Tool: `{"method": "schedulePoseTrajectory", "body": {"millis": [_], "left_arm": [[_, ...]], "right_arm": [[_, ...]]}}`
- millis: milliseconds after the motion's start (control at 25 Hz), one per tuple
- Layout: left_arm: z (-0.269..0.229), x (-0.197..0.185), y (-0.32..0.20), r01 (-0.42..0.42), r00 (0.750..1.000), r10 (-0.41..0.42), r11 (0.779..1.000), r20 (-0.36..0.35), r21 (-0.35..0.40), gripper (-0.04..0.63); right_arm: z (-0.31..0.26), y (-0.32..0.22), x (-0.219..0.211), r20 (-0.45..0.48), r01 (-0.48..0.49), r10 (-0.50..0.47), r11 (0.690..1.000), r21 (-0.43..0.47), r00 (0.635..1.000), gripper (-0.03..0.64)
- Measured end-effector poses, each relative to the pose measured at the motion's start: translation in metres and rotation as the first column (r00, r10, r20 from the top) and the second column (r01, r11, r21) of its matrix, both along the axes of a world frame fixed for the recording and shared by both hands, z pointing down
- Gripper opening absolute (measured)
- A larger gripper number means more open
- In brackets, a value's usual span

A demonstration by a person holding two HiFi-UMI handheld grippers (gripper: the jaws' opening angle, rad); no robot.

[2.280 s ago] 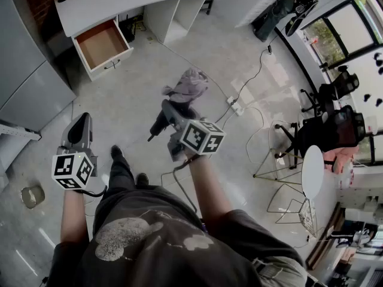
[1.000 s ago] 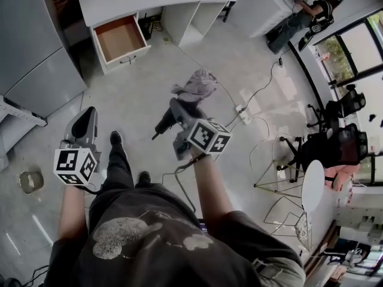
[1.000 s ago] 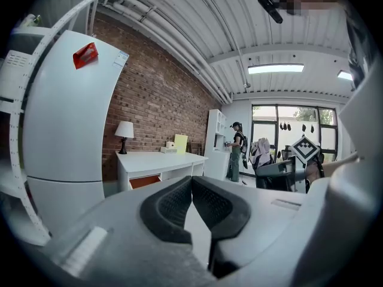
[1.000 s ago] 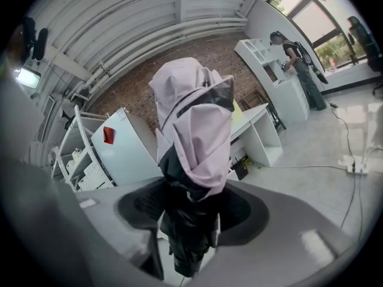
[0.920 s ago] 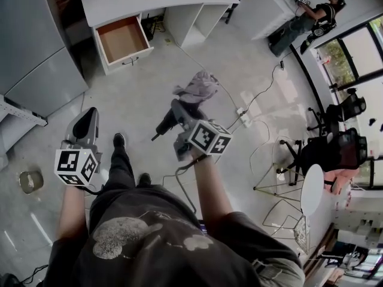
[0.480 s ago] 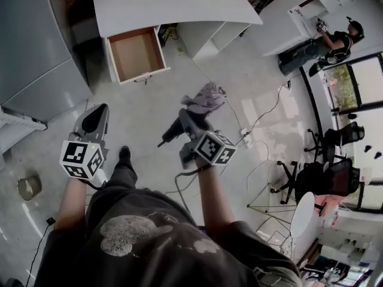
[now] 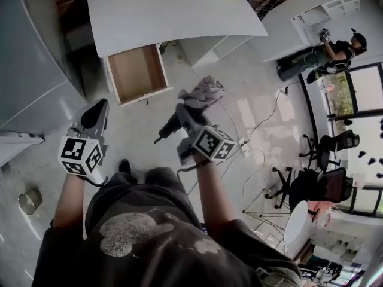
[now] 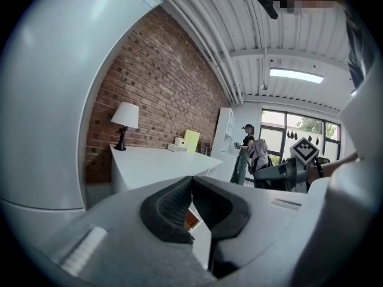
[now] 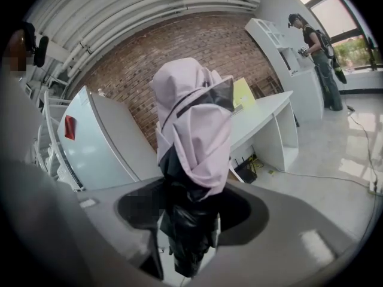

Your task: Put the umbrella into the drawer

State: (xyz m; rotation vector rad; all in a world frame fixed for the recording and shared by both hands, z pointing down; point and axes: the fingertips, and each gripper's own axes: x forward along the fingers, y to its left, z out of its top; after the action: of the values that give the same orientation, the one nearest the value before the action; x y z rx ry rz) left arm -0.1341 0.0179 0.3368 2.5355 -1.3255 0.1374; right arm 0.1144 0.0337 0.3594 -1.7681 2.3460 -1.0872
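My right gripper is shut on a folded umbrella; its lilac canopy bunches ahead of the jaws and its black handle sticks out to the left. In the right gripper view the umbrella stands upright between the jaws of that gripper. The open drawer, brown inside, juts from under the white desk, a little ahead and left of the umbrella. My left gripper hangs left of the drawer, shut and holding nothing, pads touching.
A tall grey cabinet stands left of the desk. A lamp sits on the desk's far end. Cables trail over the floor to the right, near office chairs. A person stands at white shelves far right.
Both grippers and the view have moved toward the desk; the open drawer is now much closer. The umbrella stays held in the right gripper, and the left stays shut.
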Motion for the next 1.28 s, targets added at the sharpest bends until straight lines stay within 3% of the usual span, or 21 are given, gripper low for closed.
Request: {"method": "schedulePoseTrajectory", "body": {"millis": [200, 360, 440, 600, 760, 1040, 1160, 1280], "left_arm": [[0.009, -0.01, -0.024, 0.09, 0.996, -0.09, 0.996, 0.01, -0.02, 0.011], [0.019, -0.017, -0.045, 0.2, 0.98, -0.199, 0.98, 0.03, -0.025, 0.011], [0.026, -0.024, -0.054, 0.278, 0.96, -0.276, 0.96, 0.044, -0.039, 0.011], [0.029, -0.022, -0.067, 0.435, 0.9, -0.43, 0.898, 0.077, -0.065, 0.011], [0.031, 0.005, -0.078, 0.537, 0.843, -0.53, 0.839, 0.092, -0.087, 0.011], [0.061, 0.039, -0.076, 0.697, 0.717, -0.689, 0.703, 0.109, -0.145, 0.011], [0.07, 0.047, -0.076, 0.725, 0.689, -0.713, 0.672, 0.131, -0.153, 0.011], [0.08, 0.049, -0.074, 0.745, 0.667, -0.731, 0.648, 0.145, -0.161, 0.011]], "right_arm": [[0.015, -0.041, 0.0, 0.013, 0.066, -0.065, 0.997, -0.032, 0.998, 0.242], [0.036, -0.085, -0.003, -0.005, 0.174, -0.174, 0.983, -0.051, 0.985, 0.242], [0.046, -0.11, -0.006, -0.002, 0.243, -0.244, 0.968, -0.063, 0.97, 0.242], [0.057, -0.159, -0.007, 0.015, 0.402, -0.402, 0.912, -0.083, 0.916, 0.242], [0.073, -0.192, -0.005, -0.039, 0.567, -0.576, 0.814, -0.126, 0.817, 0.242], [0.12, -0.198, -0.03, -0.096, 0.824, -0.844, 0.536, -0.184, 0.528, 0.242], [0.137, -0.2, -0.046, -0.141, 0.878, -0.898, 0.437, -0.195, 0.416, 0.242], [0.156, -0.201, -0.063, -0.183, 0.908, -0.927, 0.362, -0.211, 0.328, 0.242]]}}
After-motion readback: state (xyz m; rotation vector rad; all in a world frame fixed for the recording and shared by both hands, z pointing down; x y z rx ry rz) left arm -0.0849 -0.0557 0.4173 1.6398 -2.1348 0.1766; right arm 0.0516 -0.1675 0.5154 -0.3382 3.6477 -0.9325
